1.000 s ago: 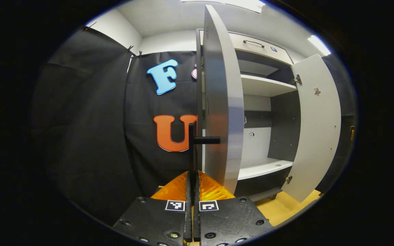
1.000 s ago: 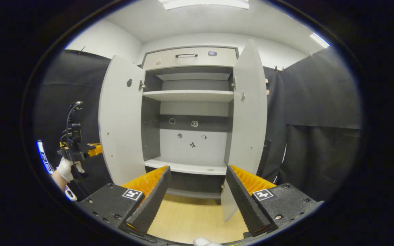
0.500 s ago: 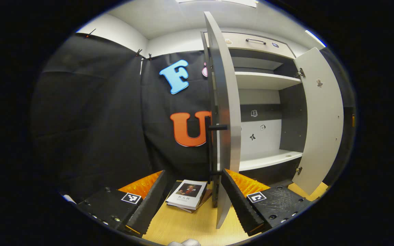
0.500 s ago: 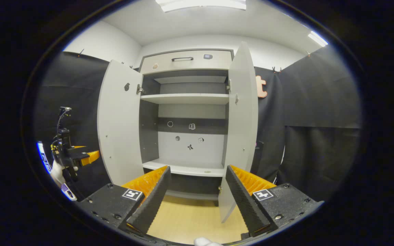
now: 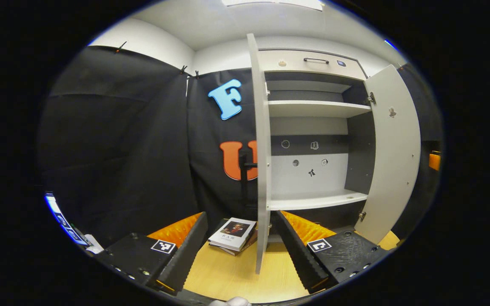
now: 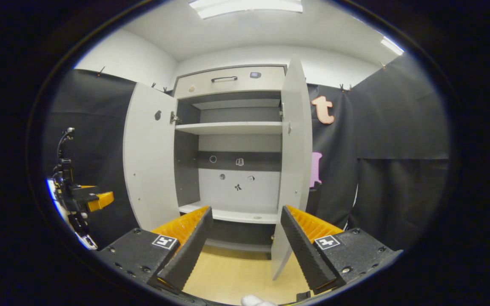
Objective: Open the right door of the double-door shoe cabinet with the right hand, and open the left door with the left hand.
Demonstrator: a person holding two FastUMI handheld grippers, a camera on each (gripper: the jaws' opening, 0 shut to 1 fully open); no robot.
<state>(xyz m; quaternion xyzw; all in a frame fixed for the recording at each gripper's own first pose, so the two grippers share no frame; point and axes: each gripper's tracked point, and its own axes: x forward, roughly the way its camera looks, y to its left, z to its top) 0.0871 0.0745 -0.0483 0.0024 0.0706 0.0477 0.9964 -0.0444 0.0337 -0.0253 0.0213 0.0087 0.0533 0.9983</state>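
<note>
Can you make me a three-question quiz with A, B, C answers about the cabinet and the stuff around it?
1. Where is the book?
A. on the floor by the left door
B. on a shelf
C. in the drawer

2. How many cabinet doors stand open?
A. none
B. one
C. two

3. The left gripper is
A. shut on the handle
B. open
C. shut on the book

Answers:
1 A, it lies on the floor beside the left door.
2 C, the right door is swung out too.
3 B, its fingers are spread wide apart.
</note>
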